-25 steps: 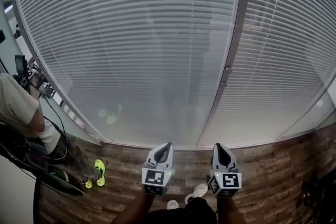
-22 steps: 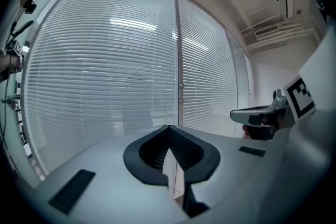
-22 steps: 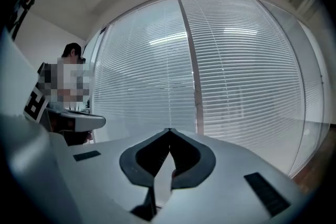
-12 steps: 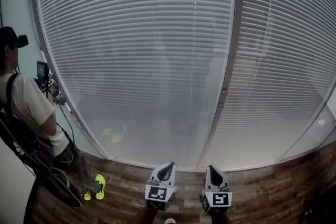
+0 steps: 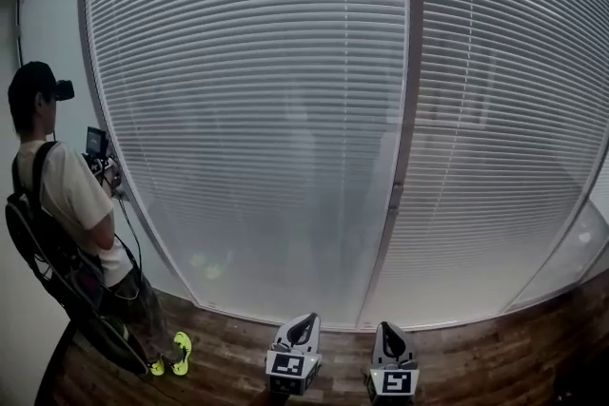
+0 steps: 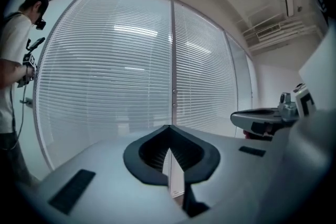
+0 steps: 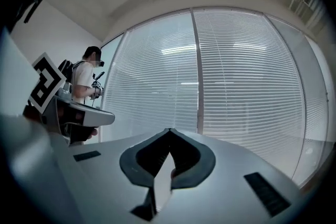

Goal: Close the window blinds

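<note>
The blinds [image 5: 247, 109] cover the whole window wall in front and reach down nearly to the wood floor [image 5: 228, 361]. A vertical post [image 5: 407, 62] divides them into two panels. Their slats are thin and light, I think, and they would bend or crease easily, so it is better not to grasp the slats themselves. Faint reflections lie over them, so a glass pane may stand in front. I see no cord and no wand. A small fitting [image 5: 394, 196] on the post could be the control, but it is too small to be sure.

The left gripper [image 5: 304, 322] and the right gripper [image 5: 384, 329] are low, side by side, pointing at the blinds and well apart from them. Both pairs of jaws are clenched on nothing.

Compared with one second ago, the head view has lifted: the grippers now sit at the bottom edge, more of the upper slats shows, and the person [image 5: 67, 204] at the left is seen whole.
</note>
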### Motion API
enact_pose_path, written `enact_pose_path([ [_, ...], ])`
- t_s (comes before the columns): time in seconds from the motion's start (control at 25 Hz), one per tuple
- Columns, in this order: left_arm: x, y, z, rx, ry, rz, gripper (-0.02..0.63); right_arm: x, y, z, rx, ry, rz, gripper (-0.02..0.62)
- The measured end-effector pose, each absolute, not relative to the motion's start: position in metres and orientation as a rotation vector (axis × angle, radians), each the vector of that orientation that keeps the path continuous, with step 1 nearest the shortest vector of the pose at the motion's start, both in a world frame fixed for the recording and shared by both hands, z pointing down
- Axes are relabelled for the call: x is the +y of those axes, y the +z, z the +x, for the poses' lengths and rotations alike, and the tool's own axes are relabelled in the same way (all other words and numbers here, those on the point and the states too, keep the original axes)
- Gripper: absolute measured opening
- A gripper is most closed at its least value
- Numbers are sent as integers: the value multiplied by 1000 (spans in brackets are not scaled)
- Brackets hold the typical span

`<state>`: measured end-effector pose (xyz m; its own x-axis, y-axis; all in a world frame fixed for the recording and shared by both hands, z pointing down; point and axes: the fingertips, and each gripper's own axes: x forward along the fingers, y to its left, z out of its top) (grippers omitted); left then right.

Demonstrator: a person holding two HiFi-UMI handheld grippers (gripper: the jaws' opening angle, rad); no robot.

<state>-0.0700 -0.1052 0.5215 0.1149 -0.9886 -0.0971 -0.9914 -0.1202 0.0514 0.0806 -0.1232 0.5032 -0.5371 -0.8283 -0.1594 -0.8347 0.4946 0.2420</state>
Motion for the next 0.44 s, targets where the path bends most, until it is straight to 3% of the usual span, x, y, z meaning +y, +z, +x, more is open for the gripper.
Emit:
enact_pose_path([
  [0.44,-65,530,-75,2047,205,-2282,0,-85,519,59,2723,549,-1402,2],
])
